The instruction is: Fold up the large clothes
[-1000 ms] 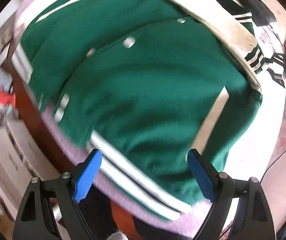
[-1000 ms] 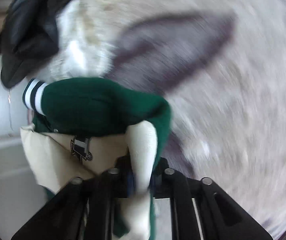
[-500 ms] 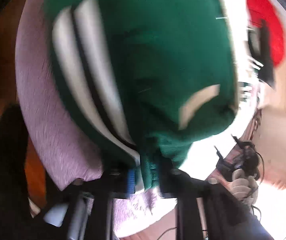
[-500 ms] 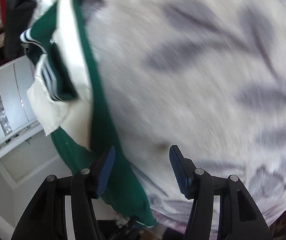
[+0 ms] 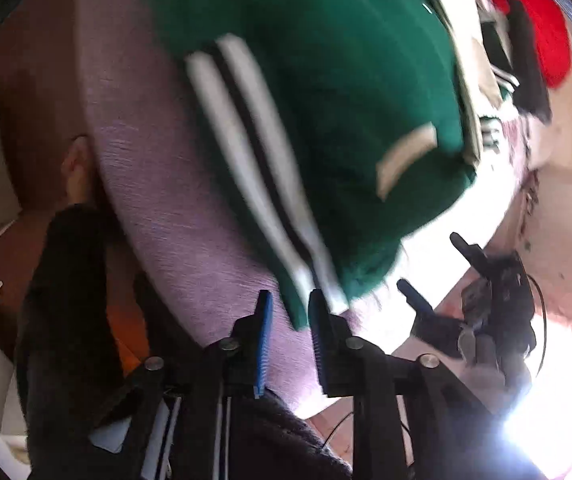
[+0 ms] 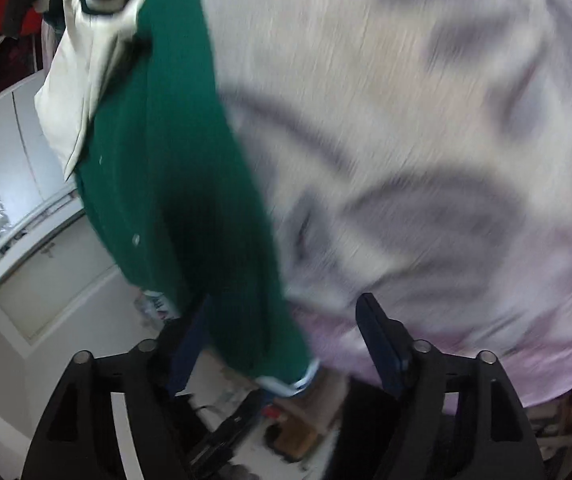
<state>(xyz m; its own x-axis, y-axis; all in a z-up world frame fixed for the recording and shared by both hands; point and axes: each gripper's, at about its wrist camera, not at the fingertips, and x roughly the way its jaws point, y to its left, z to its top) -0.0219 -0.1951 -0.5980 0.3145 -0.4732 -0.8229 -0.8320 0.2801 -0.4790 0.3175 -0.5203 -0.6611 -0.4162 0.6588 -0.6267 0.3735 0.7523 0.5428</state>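
Left wrist view showed the left claw (image 5: pixel 290 312), its jaws just eased slightly apart, with the striped hem corner of the green jacket (image 5: pixel 326 100) between its blue pads; whether they pinched it was unclear through blur. The jacket lay on the lilac bed cover (image 5: pixel 173 200). At four o'clock the right claw (image 6: pixel 281 344) stood released, its jaws just widened, jacket fabric loose between them.

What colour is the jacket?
Green jacket with white and black stripes on its hem; clearest in the left wrist view.
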